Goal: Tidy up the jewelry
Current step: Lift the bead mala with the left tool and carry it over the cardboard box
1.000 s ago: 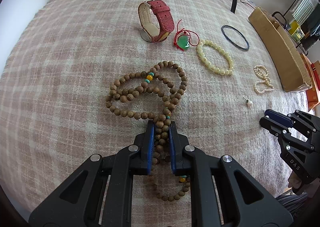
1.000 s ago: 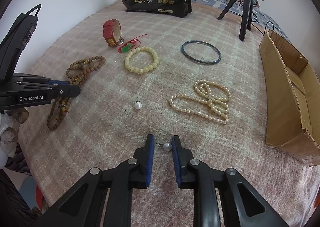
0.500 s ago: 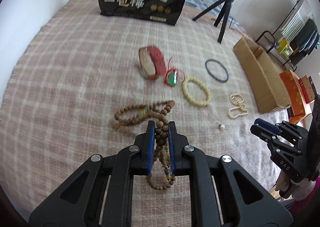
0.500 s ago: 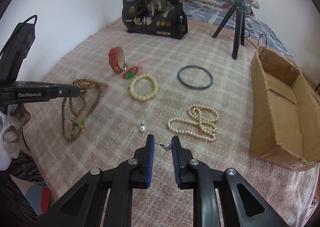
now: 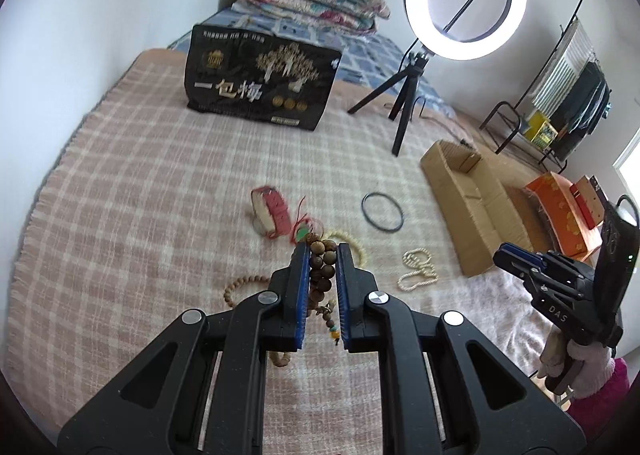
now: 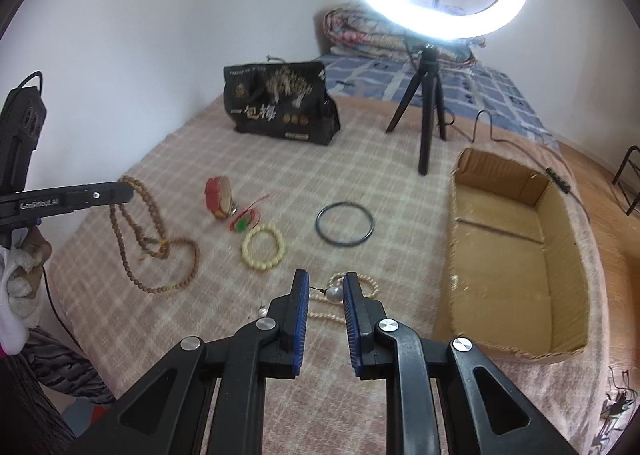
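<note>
Two tongs loaded: left tongs (image 5: 323, 255) clamped on wooden bead necklace (image 6: 154, 243), tail trailing on bed (image 6: 192, 159); right tongs (image 6: 325, 289) pinching pearl stud (image 6: 334, 293). Advice: lift necklace clear, carry both over cardboard box (image 6: 516, 251), release low.

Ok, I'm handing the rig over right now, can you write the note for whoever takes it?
Left gripper: shut on the wooden bead necklace, lifted, its lower loops on the blanket.
Right gripper: shut on a pearl earring, held in the air.
On the blanket: second earring, pearl necklace, cream bracelet, black bangle, red watch, green pendant.
Cardboard box: nothing visible inside. Everything is left to stow.
</note>
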Demonstrator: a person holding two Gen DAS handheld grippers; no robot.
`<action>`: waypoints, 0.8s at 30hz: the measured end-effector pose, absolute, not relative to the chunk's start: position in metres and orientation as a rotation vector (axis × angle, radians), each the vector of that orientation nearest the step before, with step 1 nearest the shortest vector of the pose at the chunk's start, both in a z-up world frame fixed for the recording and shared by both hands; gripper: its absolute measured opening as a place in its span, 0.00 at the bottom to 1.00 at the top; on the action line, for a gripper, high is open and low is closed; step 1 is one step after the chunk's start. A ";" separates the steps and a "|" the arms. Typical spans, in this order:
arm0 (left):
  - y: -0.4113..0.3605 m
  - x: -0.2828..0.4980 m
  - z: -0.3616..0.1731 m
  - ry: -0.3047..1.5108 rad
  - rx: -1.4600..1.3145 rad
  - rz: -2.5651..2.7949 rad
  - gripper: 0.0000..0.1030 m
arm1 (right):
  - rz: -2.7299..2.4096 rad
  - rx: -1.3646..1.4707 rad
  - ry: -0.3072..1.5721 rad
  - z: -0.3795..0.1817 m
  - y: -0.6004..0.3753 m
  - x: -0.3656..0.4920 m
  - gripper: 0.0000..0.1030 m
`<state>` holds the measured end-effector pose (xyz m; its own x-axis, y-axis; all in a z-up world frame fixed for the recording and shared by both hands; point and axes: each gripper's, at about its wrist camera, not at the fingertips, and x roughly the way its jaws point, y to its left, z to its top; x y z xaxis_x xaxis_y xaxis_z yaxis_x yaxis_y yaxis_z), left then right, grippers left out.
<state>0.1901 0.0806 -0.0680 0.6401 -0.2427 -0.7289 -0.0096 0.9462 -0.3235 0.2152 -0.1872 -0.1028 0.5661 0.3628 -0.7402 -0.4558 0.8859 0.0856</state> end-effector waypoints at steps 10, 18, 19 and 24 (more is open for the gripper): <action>0.056 0.207 -0.024 0.808 -0.308 -0.202 0.11 | 0.402 -0.081 0.801 -0.078 -0.224 0.230 0.15; 0.008 0.241 0.031 0.739 -0.239 -0.290 0.11 | 0.333 -0.025 0.781 -0.061 -0.260 0.239 0.15; 0.001 0.246 0.038 0.731 -0.232 -0.302 0.11 | 0.323 -0.014 0.779 -0.059 -0.265 0.241 0.15; -0.044 0.272 0.071 0.677 -0.183 -0.365 0.11 | 0.278 0.024 0.774 -0.053 -0.288 0.245 0.15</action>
